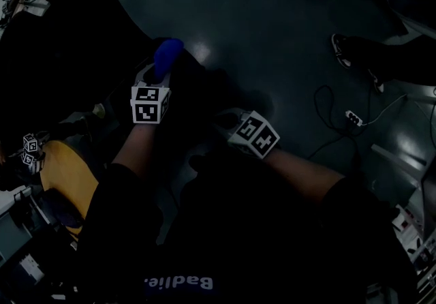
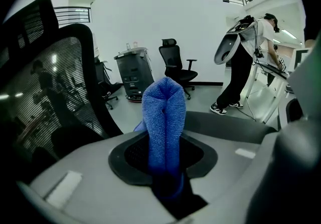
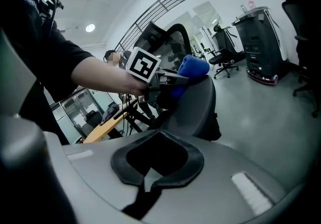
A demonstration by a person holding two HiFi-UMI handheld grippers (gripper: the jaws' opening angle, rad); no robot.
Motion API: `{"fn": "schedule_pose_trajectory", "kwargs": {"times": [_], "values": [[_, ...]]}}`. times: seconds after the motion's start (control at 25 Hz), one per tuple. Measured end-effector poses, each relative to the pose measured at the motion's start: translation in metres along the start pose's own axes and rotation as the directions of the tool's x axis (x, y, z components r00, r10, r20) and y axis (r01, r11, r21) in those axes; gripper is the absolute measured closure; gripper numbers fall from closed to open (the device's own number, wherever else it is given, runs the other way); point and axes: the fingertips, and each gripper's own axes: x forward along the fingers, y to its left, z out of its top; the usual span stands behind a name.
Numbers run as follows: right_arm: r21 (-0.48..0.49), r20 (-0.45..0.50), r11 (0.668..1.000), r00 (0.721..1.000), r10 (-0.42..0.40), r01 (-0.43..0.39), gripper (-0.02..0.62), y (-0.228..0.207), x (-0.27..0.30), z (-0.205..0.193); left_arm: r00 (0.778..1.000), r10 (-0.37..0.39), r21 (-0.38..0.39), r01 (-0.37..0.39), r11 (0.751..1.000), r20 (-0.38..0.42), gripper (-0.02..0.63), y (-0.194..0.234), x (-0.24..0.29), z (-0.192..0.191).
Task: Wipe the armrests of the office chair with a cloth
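Note:
The blue cloth stands folded between the jaws of my left gripper, which is shut on it. From the head camera the cloth sticks out ahead of the left gripper, over the black office chair. The chair's mesh back fills the left of the left gripper view. Through the right gripper's camera, the left gripper presses the cloth on top of a dark grey curved chair part. My right gripper is shut and holds nothing, just right of the left one.
A person stands at a desk to the right. A second black office chair and a grey cart stand farther back. Cables and a power strip lie on the floor at right. A yellow-topped table is at lower left.

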Motion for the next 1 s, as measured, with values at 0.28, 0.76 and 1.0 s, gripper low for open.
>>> {"fn": "schedule_pose_trajectory", "kwargs": {"times": [0.28,0.76,1.0], "values": [[-0.012,-0.006,1.000,1.000,0.001,-0.001,0.591,0.000,0.002,-0.003,1.000,-0.013,0.009,0.013,1.000,0.015,0.477,-0.023,-0.009,-0.011],[-0.007,-0.002,1.000,1.000,0.003,-0.003,0.591,0.011,0.001,-0.011,0.997,-0.071,0.033,0.070,0.997,0.023,0.477,-0.071,-0.041,-0.027],[0.005,-0.009,1.000,1.000,-0.007,0.007,0.591,0.014,0.004,-0.014,0.994,-0.107,0.049,0.105,0.993,0.028,0.477,-0.091,-0.056,-0.034]]}}
